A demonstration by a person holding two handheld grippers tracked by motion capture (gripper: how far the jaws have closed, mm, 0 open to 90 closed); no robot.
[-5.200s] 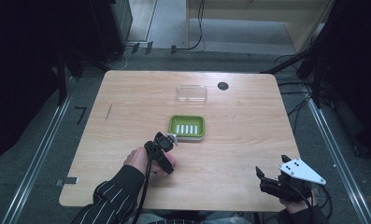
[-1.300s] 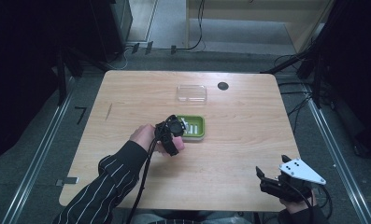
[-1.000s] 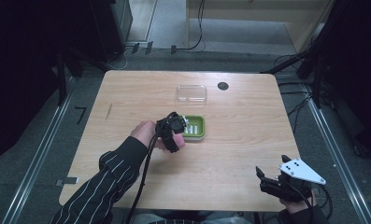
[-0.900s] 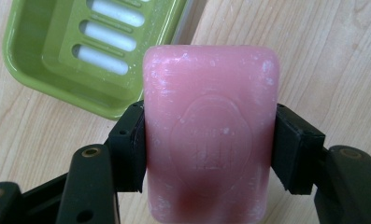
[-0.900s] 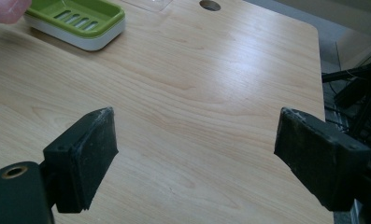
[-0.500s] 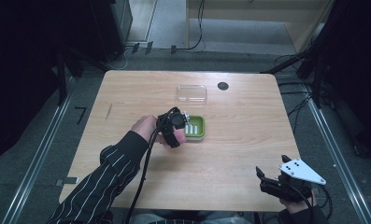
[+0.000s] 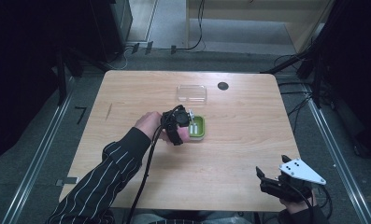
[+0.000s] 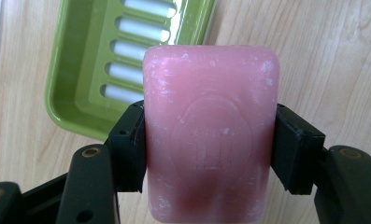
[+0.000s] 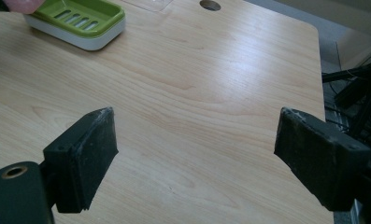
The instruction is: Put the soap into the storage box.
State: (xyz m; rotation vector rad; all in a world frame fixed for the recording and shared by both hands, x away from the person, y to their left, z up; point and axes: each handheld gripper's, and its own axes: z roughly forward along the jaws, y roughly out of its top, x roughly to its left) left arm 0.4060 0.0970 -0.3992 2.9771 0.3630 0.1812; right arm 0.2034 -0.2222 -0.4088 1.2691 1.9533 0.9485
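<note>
table [image 7: 127, 93]: wood, pretty bare
dish [image 8: 82, 60]: green, slotted, mid-table; sits just up and left of the soap in the left gripper view
soap [image 8: 210, 135]: pink bar, long axis running away from the jaws
left gripper [image 8: 206, 144]: clamped on the soap's sides, right at the dish's near edge, way nearer
right gripper [image 9: 192, 158]: jaws wide, nothing in them, parked at the near right corner

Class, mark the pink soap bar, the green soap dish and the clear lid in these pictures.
pink soap bar [image 8: 211, 135], left gripper view, middle of its face.
green soap dish [image 8: 75, 70], left gripper view, inner wall.
clear lid [image 7: 191, 93], high view, its centre.
</note>
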